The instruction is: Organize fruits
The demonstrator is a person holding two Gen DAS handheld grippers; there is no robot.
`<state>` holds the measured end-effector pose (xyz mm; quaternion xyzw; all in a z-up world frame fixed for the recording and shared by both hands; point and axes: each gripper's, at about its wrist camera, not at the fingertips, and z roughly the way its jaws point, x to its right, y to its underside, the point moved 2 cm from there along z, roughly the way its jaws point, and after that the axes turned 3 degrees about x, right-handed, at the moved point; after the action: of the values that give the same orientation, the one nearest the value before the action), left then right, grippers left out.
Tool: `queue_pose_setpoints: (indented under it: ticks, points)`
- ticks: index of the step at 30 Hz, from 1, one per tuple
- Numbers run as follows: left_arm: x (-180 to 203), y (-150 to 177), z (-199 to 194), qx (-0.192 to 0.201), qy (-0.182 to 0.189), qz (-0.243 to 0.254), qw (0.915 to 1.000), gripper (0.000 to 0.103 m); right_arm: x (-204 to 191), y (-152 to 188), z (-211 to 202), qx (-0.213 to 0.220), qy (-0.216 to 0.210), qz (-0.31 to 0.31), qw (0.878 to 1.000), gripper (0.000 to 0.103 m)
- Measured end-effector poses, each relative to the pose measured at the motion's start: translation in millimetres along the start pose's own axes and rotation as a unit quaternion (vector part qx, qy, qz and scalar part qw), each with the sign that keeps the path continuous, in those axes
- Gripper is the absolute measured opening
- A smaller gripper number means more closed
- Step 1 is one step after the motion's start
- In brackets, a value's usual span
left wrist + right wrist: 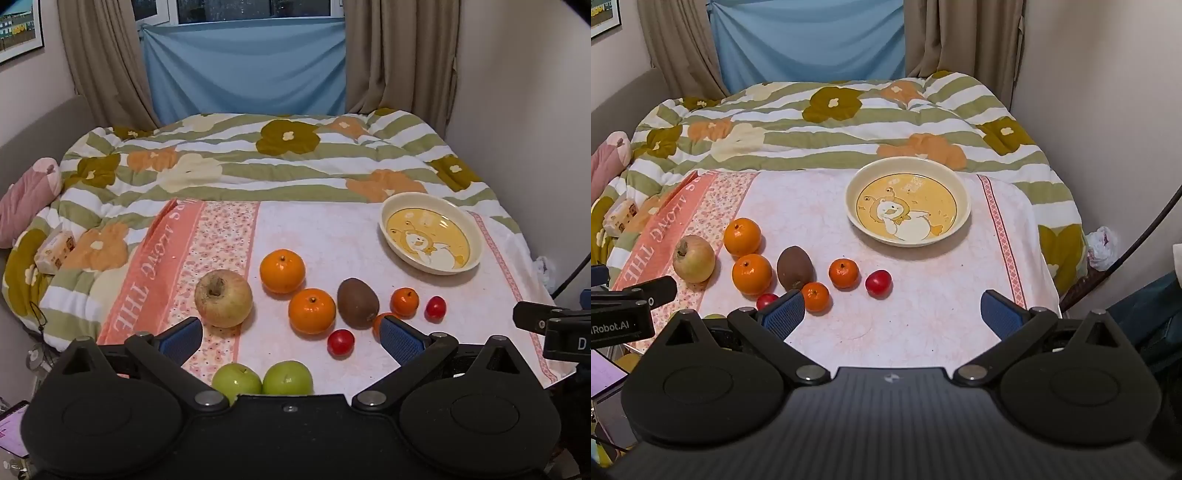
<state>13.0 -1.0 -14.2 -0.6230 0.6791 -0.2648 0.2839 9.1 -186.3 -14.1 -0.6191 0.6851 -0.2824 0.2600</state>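
1. While both tools hang back at the near edge of the table, the left gripper (291, 338) has its blue ribbed pads spread wide with nothing between them; the right gripper (892, 314) is spread just as wide and equally empty.

2. Straight ahead of the left jaws and closest to them lie two green apples (262, 378), touching side by side, smooth and round, partly hidden by the tool body.

3. Just beyond, a red cherry tomato (340, 342) sits near the left tool's right pad, and a small mandarin (817, 296) lies just beside the right tool's left pad.

4. Farther out: a dull yellow-brown apple (223, 298) with its stem pit up, two glossy oranges (282, 270) near each other, and a fuzzy brown kiwi (357, 302) whose long axis runs roughly away from the camera.

5. Another small mandarin (844, 273) and a second cherry tomato (878, 283) lie toward the right, nearer the right tool.

6. The cream bowl (964, 206), shallow with a cartoon print, sits empty at the far right, directly ahead of the right jaws and well apart from the fruit.

7. Judging by this, the fruit cluster lies left of the right jaws; the left hand is nearer most pieces, the right nearer the bowl.

8. Everything rests on a soft pink towel (923, 325), so round fruit may roll little.
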Motion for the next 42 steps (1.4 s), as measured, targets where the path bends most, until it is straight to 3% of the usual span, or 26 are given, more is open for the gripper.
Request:
queue_pose_setpoints:
  ticks: [42]
  points:
    - [-3.5, 4.1, 1.0, -0.008, -0.001, 0.000, 1.0000, 0.103, -3.4, 8.3, -1.8, -0.007, -0.004, 0.004, 1.000, 0.103]
